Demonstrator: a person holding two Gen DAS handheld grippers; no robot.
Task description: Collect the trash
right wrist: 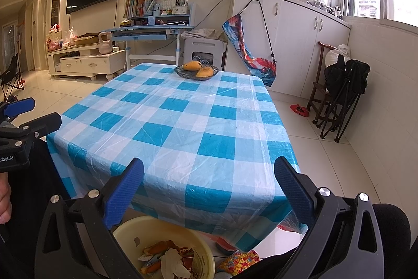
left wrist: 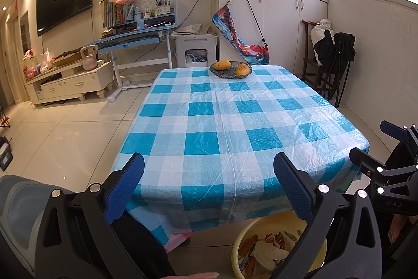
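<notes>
The left gripper [left wrist: 209, 184] has its two blue-padded fingers spread wide apart and nothing is between them. The right gripper [right wrist: 209, 187] is in the same state, jaws wide and holding nothing. Both are held at the near edge of a table [left wrist: 235, 117] that is covered with a blue and white checked plastic cloth.

In the left wrist view the right gripper [left wrist: 376, 148] is seen at 3 o'clock, just beside the table edge. In the right wrist view the left gripper [right wrist: 31, 111] is at 9 o'clock, and a part of the person's hand [right wrist: 5, 200] shows below it, at 8 o'clock.

The trash [right wrist: 167, 258] lies in a yellow basin [right wrist: 125, 232] on the floor, below the near edge of the table. In the right wrist view it is at 6 o'clock, partly hidden behind the left finger of the gripper. The contents look like wrappers, crumpled white paper and orange pieces; I cannot tell more exactly. In the left wrist view the same basin [left wrist: 237, 245] is at 5 o'clock.

On the table top only a dark woven bowl [left wrist: 231, 71] is visible, at the far end, at 12 o'clock, with two mangoes [left wrist: 222, 64] in it. The rest of the cloth is bare and wrinkled
</notes>
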